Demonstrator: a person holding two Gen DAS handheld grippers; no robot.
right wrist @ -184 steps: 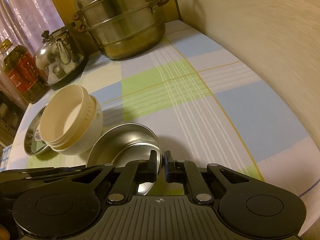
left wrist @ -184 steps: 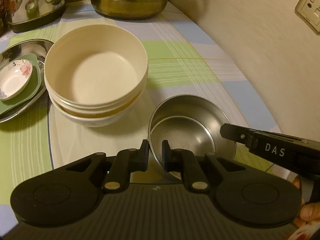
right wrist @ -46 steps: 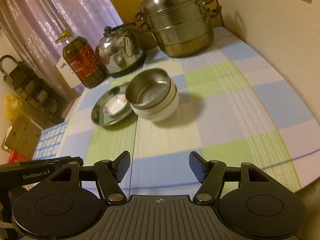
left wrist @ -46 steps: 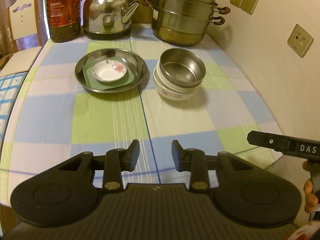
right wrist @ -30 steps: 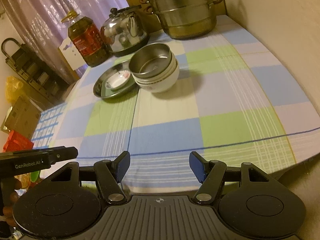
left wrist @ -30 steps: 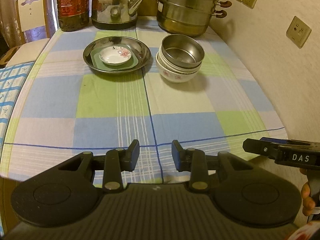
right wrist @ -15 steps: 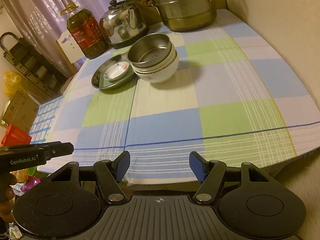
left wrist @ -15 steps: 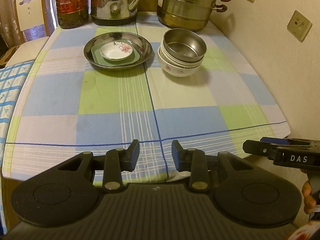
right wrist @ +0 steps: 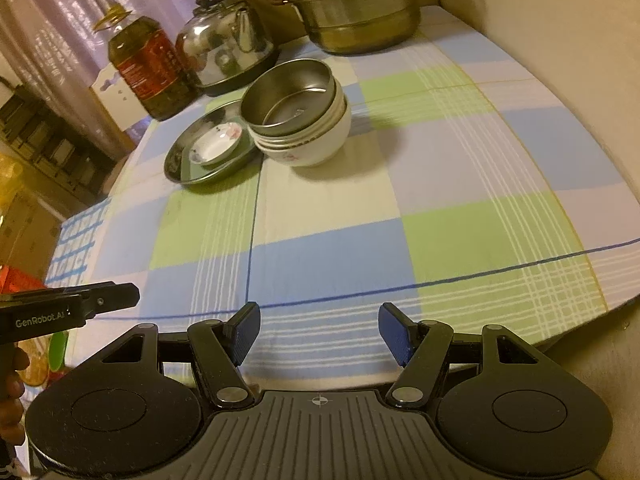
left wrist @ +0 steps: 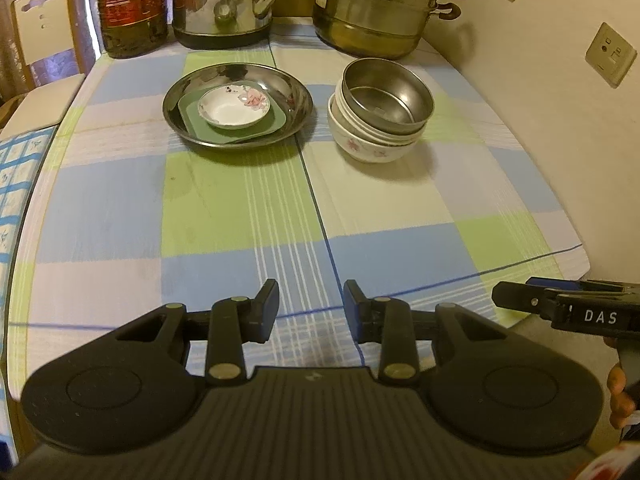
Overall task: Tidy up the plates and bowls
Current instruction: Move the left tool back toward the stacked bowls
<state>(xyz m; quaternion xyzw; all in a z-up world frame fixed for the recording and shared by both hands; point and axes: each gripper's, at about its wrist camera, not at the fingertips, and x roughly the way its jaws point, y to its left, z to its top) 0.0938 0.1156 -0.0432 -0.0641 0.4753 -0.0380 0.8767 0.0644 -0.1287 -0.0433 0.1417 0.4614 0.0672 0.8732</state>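
Both grippers have pulled back to the near table edge since the steel bowl was being handled; left gripper (left wrist: 310, 306) and right gripper (right wrist: 318, 334) hang w/ jaws spread, nothing between them. One round stainless-steel bowl (left wrist: 388, 96) now sits nested atop the stack of white ceramic bowls, floral print on the bottom one (left wrist: 372, 146). Just beside: one shallow steel plate (left wrist: 292, 96) holding one green square plate (left wrist: 276, 122) & one small white flowered saucer (left wrist: 236, 106), all on the blue-green checked tablecloth (left wrist: 240, 208).
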